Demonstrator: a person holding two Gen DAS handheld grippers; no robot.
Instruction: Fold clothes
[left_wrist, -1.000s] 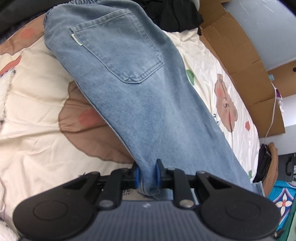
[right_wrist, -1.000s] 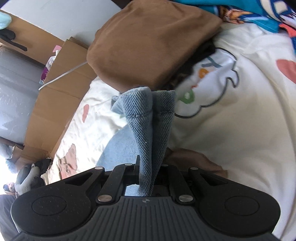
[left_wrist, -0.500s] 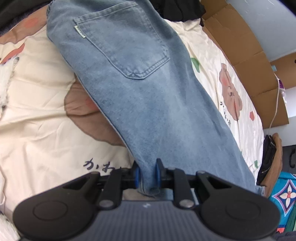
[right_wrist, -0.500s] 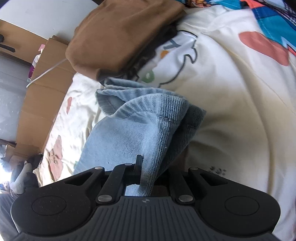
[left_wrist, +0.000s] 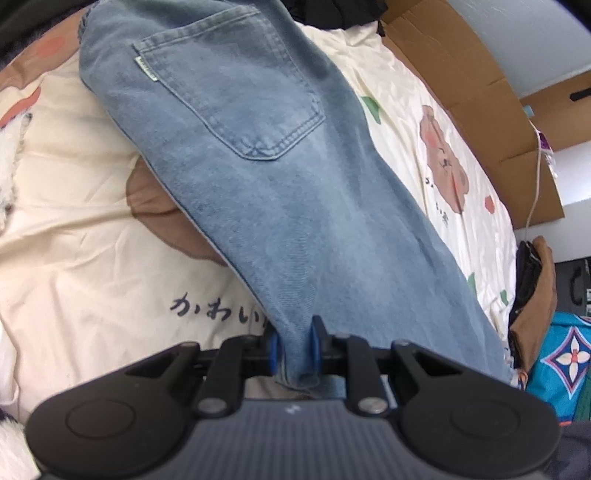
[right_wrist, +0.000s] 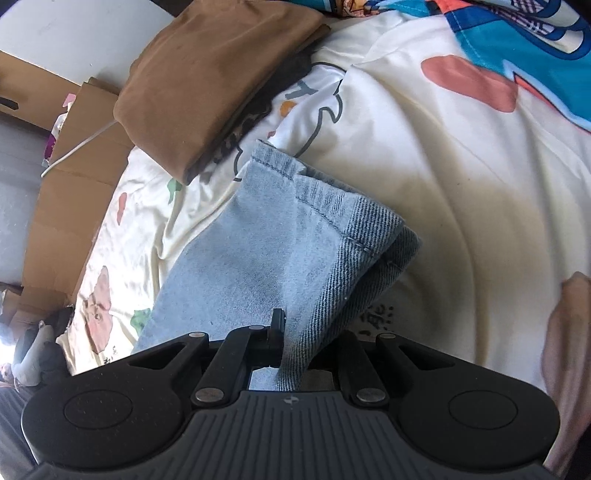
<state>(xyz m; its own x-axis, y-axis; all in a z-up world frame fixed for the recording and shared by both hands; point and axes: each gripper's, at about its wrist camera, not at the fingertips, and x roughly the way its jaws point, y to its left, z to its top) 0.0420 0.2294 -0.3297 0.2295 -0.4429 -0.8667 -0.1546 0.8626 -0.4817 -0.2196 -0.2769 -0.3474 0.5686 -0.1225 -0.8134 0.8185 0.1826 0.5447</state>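
- The cream cartoon-print bedsheet is under everything.
- Your light blue denim jeans lie across it.
- Your left gripper pinches the jeans' edge.
- Your right gripper squeezes the hem, near the folded brown cloth.

Light blue denim jeans, legs stacked one on other, stretched lengthwise across cream printed bedspread. Back pocket faces up, small pale tag on its edge. Waist end lies far, near dark clothing; hem end bunched and lifted, stitched cuff partly turned to show twill inside. Fabric mostly flat, few soft creases, edge pinched near mid-leg
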